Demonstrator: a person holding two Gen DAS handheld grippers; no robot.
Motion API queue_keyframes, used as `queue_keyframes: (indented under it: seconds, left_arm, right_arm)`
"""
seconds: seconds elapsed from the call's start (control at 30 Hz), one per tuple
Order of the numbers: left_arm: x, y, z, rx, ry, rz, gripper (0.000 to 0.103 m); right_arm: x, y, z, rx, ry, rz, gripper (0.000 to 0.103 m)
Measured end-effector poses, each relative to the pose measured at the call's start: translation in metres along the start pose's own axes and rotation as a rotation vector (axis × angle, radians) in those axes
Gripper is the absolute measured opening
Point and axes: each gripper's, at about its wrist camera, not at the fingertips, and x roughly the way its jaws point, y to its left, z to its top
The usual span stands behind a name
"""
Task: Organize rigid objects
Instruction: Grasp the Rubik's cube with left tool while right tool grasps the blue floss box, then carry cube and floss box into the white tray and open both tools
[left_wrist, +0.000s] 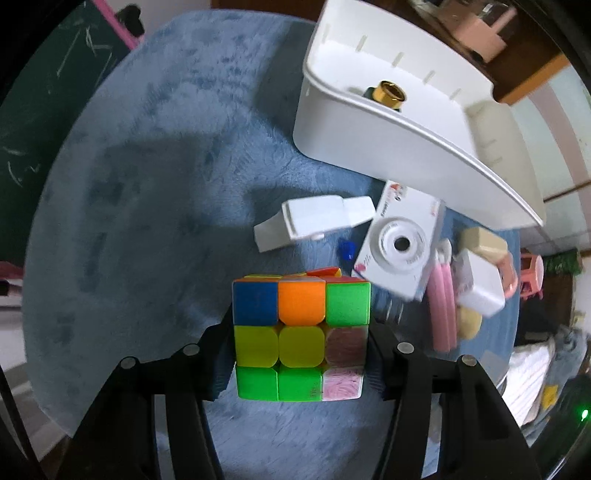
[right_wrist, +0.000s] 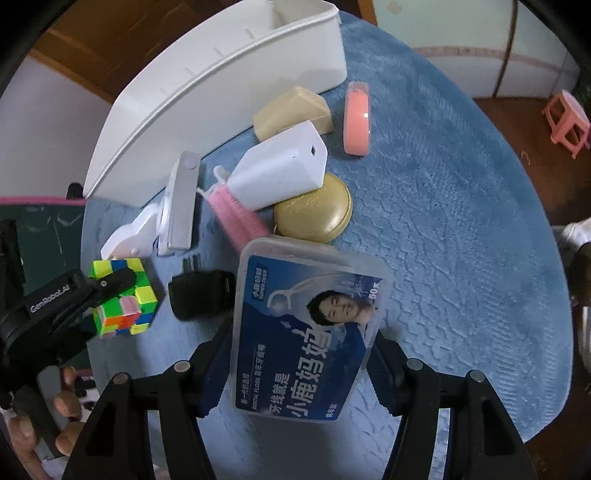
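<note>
My left gripper (left_wrist: 301, 339) is shut on a multicoloured puzzle cube (left_wrist: 301, 338) and holds it above the blue fluffy mat (left_wrist: 147, 184). The cube (right_wrist: 123, 297) and left gripper (right_wrist: 107, 288) also show at the left of the right wrist view. My right gripper (right_wrist: 301, 339) is shut on a clear dental floss box (right_wrist: 306, 332) with a blue label. A white bin (left_wrist: 388, 147) lies ahead of the left gripper, with a gold-capped item (left_wrist: 388, 94) inside. The bin (right_wrist: 221, 107) is at the upper left in the right wrist view.
On the mat lie a white camera (left_wrist: 400, 245), a white clip-like piece (left_wrist: 314, 221), a pink brush (right_wrist: 236, 214), a white box (right_wrist: 280, 170), a beige box (right_wrist: 291, 112), a gold round tin (right_wrist: 314, 212), a pink disc (right_wrist: 356, 118), and a black block (right_wrist: 201, 293).
</note>
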Motion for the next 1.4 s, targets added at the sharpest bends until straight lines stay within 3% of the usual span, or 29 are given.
queue_keyframes:
  seconds: [0.23, 0.4, 0.5, 0.73, 1.03, 1.4]
  left_arm:
    - [-0.031, -0.006, -0.023, 0.070, -0.050, 0.017, 0.061]
    - [-0.050, -0.001, -0.021, 0.100, -0.076, 0.033, 0.061]
    - [-0.078, -0.003, -0.032, 0.118, -0.082, 0.028, 0.061]
    - [-0.120, -0.024, -0.036, 0.187, -0.162, 0.024, 0.061]
    - [-0.185, -0.056, -0.007, 0.280, -0.319, 0.038, 0.061]
    - [-0.223, -0.084, 0.040, 0.365, -0.422, 0.050, 0.061]
  right_arm:
    - [-0.016, 0.012, -0.003, -0.101, -0.026, -0.011, 0.065]
    - [-0.030, 0.020, -0.008, -0.177, -0.062, -0.003, 0.065]
    - [-0.039, 0.029, -0.012, -0.215, -0.077, 0.004, 0.065]
    - [-0.087, 0.045, -0.023, -0.335, -0.163, -0.006, 0.065]
    - [-0.155, 0.059, -0.009, -0.404, -0.304, 0.001, 0.064]
    - [-0.216, 0.078, 0.040, -0.410, -0.466, 0.012, 0.064]
